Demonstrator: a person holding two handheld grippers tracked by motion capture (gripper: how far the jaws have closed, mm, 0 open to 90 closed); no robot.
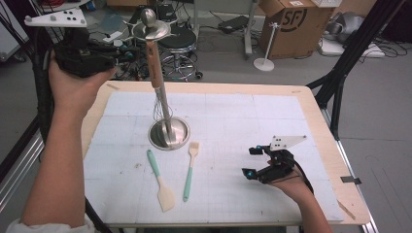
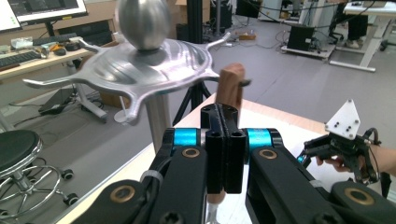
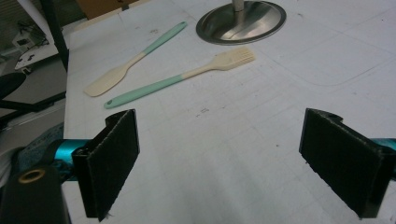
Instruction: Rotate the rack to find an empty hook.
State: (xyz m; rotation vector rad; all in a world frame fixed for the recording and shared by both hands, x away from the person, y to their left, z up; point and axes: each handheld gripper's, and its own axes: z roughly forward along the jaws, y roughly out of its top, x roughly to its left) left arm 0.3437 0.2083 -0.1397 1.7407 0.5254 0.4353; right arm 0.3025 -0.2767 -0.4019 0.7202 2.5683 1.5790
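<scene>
- Where the left gripper (image 1: 116,54) is raised above the table's (image 1: 311,104) far-left corner, its black jaws are clenched on the wooden handle of a whisk (image 1: 156,73).
- Whisk: round, reddish-brown wooden handle with a small dark loop at its top end; thin steel wires bunch at the lower end. In the high view it leans close against the post of the stand (image 1: 168,132), wires down near the base.
- In the left gripper view the handle (image 2: 231,86) rises just past the closed jaws, near the stand's top piece.
- Stand: brushed steel, a round dished base on the table, a slim upright post, and a shallow disc on top with curved hook arms around its rim and a polished ball at the centre.
- Spatula (image 1: 160,180): mint-green handle, cream flat blade, matte, lying on the white gridded mat in front of the base.
- Brush (image 1: 190,171): same green handle, cream slotted head, lying just beside the spatula, apart from it.
- Right gripper (image 1: 252,162): low over the mat at the near right, jaws spread wide and released, their pads dark and fuzzy, nothing between them.
</scene>
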